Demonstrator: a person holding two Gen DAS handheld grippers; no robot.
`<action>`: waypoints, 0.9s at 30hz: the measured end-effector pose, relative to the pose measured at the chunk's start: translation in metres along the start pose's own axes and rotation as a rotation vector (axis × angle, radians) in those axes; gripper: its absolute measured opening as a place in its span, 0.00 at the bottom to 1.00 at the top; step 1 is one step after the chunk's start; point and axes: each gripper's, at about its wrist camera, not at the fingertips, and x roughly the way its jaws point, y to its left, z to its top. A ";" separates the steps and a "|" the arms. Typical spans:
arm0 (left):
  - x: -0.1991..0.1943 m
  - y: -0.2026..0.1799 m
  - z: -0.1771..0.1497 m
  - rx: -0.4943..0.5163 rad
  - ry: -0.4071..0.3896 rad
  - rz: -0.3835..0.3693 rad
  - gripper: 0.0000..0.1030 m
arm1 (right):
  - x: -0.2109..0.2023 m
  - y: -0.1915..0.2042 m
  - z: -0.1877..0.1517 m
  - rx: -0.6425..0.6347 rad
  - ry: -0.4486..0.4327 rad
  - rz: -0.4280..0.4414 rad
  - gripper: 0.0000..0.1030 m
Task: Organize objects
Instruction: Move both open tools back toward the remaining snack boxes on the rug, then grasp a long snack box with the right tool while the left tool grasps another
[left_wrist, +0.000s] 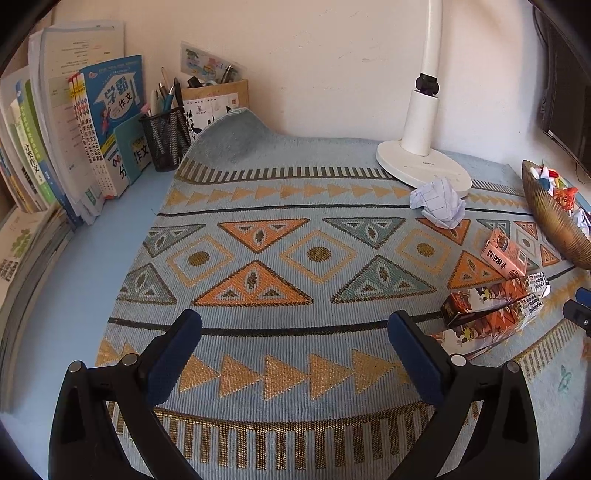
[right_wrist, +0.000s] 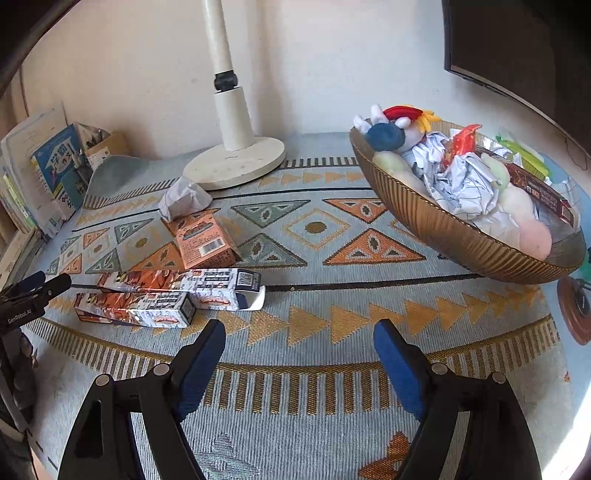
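Note:
My left gripper is open and empty over the patterned mat. My right gripper is open and empty too, just right of two long printed boxes, which also show in the left wrist view. A pink carton lies behind them, also in the left wrist view. A crumpled paper ball lies by the lamp base, also in the left wrist view. A gold ribbed bowl at the right holds paper, plush toys and packets; it also shows in the left wrist view.
A white lamp stands at the back, also in the right wrist view. Books and a mesh pen cup line the left. A dark monitor hangs at the right. A round wooden coaster lies beside the bowl.

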 end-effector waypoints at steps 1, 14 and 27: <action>-0.001 0.000 0.000 0.002 -0.003 -0.001 0.98 | -0.001 0.006 0.000 -0.036 0.008 0.049 0.79; -0.038 -0.037 -0.016 0.141 0.014 -0.158 0.97 | 0.054 0.057 0.055 -0.326 0.192 0.218 0.51; 0.010 -0.060 0.003 0.213 0.083 0.064 0.92 | 0.035 0.094 0.011 -0.431 0.389 0.487 0.51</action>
